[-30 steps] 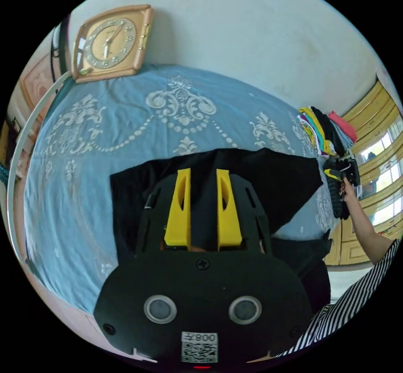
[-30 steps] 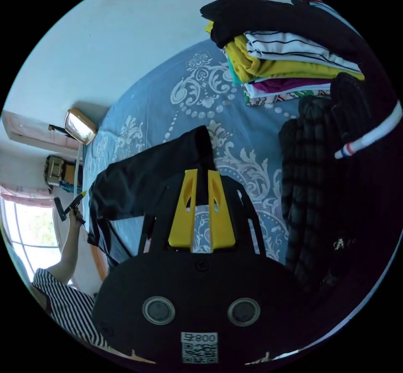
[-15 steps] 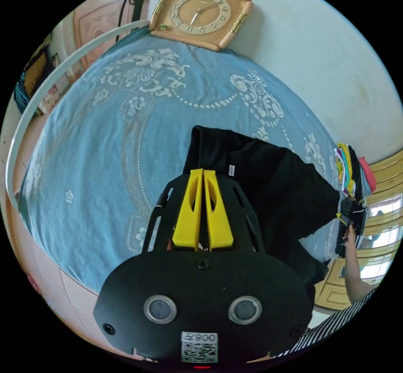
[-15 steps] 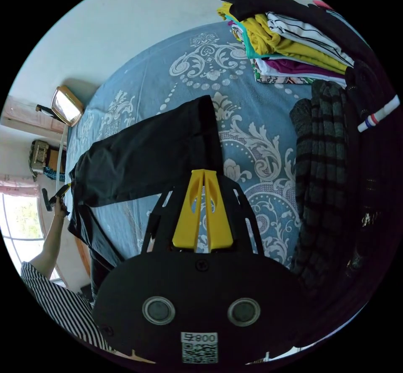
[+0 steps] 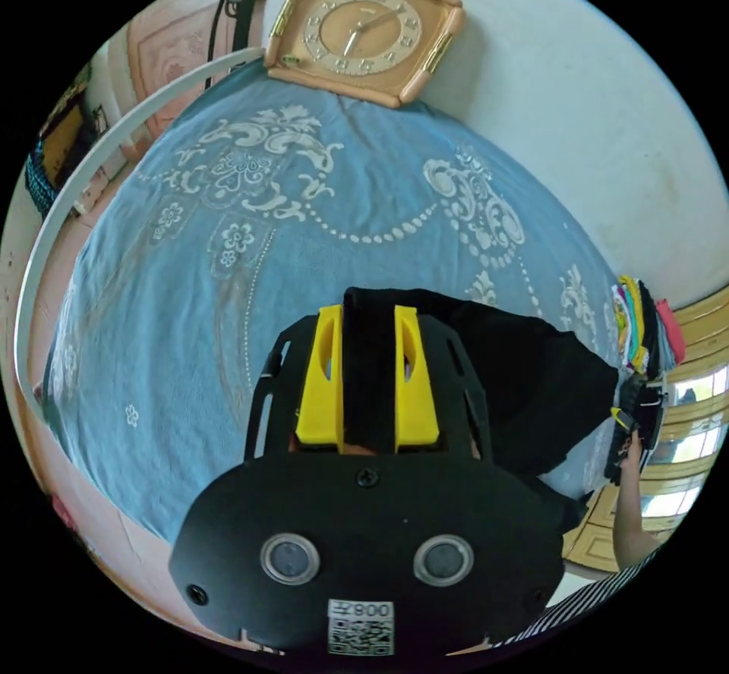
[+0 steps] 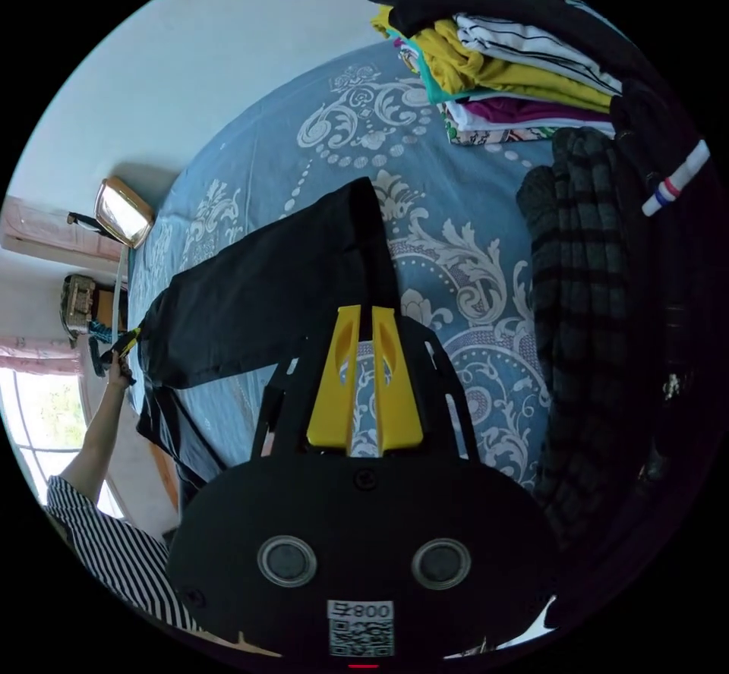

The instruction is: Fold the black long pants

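The black long pants lie folded across the blue patterned bedspread, one end hanging off the bed's edge. My left gripper is over the pants' near end with its yellow jaws apart; black cloth shows in the gap and is not pinched. In the right gripper view the pants stretch off to the left. There my right gripper hovers just past their corner, jaws slightly apart over the bedspread, holding nothing. A hand holds the left gripper at the pants' far end.
A stack of folded clothes sits on the bed, with a dark striped garment beside it. A clock leans on the wall and a white hoop runs along the bed. A hand holds the right gripper.
The left jaws, shut half a second ago, have opened over the pants' end. The right jaws have parted a little. Both cameras shifted slightly.
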A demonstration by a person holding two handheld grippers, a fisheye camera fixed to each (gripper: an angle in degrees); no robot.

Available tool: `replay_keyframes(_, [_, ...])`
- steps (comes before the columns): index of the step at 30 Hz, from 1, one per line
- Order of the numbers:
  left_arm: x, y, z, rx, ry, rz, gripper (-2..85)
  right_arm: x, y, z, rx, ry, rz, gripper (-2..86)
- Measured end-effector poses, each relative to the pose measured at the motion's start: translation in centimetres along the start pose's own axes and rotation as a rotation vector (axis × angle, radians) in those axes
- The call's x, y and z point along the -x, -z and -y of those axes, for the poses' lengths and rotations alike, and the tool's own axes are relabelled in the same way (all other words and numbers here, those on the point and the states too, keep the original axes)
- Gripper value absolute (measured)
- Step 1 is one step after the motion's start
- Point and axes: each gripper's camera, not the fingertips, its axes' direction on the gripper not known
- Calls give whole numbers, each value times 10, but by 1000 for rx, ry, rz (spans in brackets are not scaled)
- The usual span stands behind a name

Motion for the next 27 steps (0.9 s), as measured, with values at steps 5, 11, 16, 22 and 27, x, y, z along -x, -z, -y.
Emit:
replay_keyframes(5, [4,22,-4,-115,-47,-4,27,-5,13,-15,0,1,13,6])
replay_keyframes(11, [40,11,-19,-39,1,57,43,-11,32,-37,-17,-49,45,14])
replay_keyframes(16, [73,25,-60,-76,38,-8,60,-17,73,-73,-51,-74,72,30])
replay_keyframes(22, [120,51,-145,-81,34,-50,75,-18,120,-181,-62,-82,125,46])
replay_keyframes(27, [179,37,-234,-50,196,-272,85,-34,145,-295,-64,-185,192,54])
